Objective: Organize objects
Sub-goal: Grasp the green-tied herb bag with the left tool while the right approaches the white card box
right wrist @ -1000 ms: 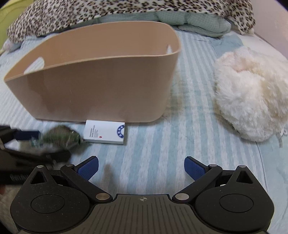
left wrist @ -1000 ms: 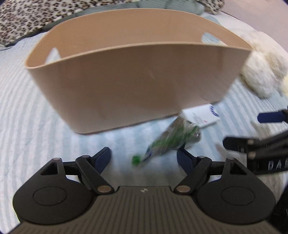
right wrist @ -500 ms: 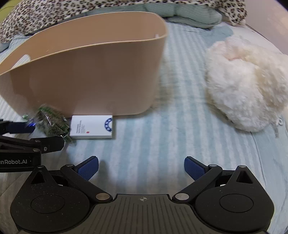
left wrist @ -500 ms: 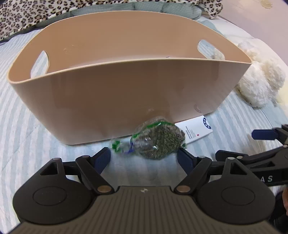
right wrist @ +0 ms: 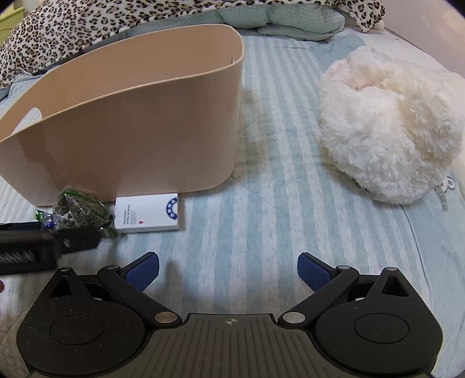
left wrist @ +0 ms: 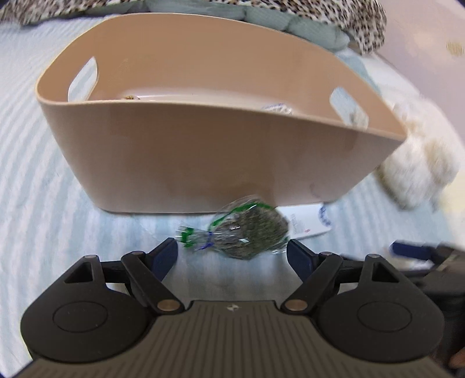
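Observation:
A tan plastic basket with handle slots stands on the striped bed; it also shows in the right wrist view. A clear bag of dried green herbs lies in front of it, between and just ahead of my open left gripper. In the right wrist view the bag lies at the left, beside a white card box. My right gripper is open and empty over bare bedding. Small items lie inside the basket, mostly hidden.
A fluffy white plush lies to the right of the basket. A leopard-print blanket and a green quilt are heaped behind. The right gripper's arm shows at the left wrist view's right edge.
My left gripper has risen and tilted, so the basket's inside now shows; the herb bag stays between its fingers. My right gripper has shifted slightly, staying open.

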A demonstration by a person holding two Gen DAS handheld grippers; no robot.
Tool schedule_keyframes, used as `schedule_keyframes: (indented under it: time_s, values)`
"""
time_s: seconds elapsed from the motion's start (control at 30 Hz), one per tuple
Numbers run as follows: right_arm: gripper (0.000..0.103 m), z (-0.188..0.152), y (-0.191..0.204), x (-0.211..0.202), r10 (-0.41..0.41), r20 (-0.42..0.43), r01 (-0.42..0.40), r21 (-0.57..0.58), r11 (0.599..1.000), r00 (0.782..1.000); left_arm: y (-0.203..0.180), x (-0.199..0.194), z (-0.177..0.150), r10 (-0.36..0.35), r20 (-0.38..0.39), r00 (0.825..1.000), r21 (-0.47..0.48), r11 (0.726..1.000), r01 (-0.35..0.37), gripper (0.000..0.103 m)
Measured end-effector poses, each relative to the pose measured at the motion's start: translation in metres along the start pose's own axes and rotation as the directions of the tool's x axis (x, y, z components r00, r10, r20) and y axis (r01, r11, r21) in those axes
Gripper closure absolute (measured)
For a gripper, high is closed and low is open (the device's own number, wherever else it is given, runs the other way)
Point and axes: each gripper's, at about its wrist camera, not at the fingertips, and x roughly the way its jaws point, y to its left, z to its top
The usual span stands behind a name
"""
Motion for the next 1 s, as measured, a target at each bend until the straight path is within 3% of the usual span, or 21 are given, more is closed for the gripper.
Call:
schedule_keyframes:
  time_s: [0.2, 0.27, 0.47, 0.67, 0.83, 1.0]
  values:
    - [0.0, -0.003, 0.001, -0.004, 0.006, 0.008, -0.006, -0.003, 1.0, 1.0, -0.011, 0.014, 0.004, 0.069, 0.022, 0.997, -0.043, 0.997, -0.068, 0.02]
    - [0.0, -0.003, 0.001, -0.004, 0.022, 0.009, -0.022, 0.008, 1.0, 1.0, -0.009, 0.019, 0.002, 0.124, 0.017, 0.992, -0.05, 0.991, -0.123, 0.02]
    - [0.0, 0.001, 0.012, -0.001, 0.075, 0.027, -0.075, -0.024, 0.997, 0.997, 0.009, 0.005, -0.002, 0.195, 0.031, 0.98, -0.016, 0.981, -0.195, 0.02]
    - [0.0, 0.006, 0.029, 0.014, 0.147, 0.007, -0.147, -0.013, 0.989, 0.989, 0.036, -0.003, -0.004, 0.151, 0.017, 0.988, -0.006, 0.988, -0.151, 0.02]
    - [0.0, 0.014, 0.042, 0.027, 0.145, 0.043, -0.144, -0.028, 0.989, 0.988, 0.04, -0.004, -0.008, 0.137, 0.046, 0.99, 0.055, 0.989, -0.139, 0.022]
    - [0.002, 0.019, 0.048, 0.042, 0.136, 0.069, -0.133, -0.04, 0.99, 0.988, 0.045, 0.0, -0.007, 0.14, 0.063, 0.988, 0.05, 0.988, -0.144, 0.033]
